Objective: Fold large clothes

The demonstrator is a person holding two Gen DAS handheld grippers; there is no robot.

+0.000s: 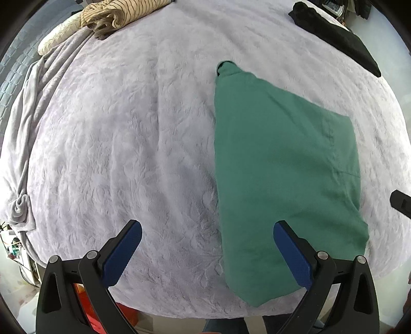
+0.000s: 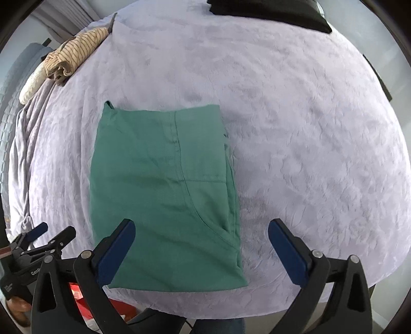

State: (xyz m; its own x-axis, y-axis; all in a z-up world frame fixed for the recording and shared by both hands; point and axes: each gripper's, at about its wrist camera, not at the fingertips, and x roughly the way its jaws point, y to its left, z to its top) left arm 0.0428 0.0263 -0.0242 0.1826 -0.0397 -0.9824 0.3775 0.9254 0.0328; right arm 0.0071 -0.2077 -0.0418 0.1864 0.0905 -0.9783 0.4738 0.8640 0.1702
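Folded green garment [image 2: 164, 195] lying flat on the bed [image 2: 308, 144], on its lavender plush blanket [image 1: 115, 133]. The garment forms a long rectangle whose long axis runs from the bed's near edge away toward the far side; a curved pocket seam shows on its upper layer, and a small rolled tip projects from its far left corner. Its near short edge lies just inside the near edge of the bed.

Left gripper [image 1: 207, 250]: fingers spread wide apart, holding nothing, poised above the garment's left long edge near the near end. Right gripper [image 2: 201, 248]: fingers likewise spread wide, empty, poised above the garment's near right corner.

Beyond the garment, at the bed's far left, a striped beige garment [image 1: 115, 12] lies bundled beside a cream pillow [image 1: 57, 36]. At the bed's far right lies a black garment [image 1: 339, 36]. No containers appear on the bed.
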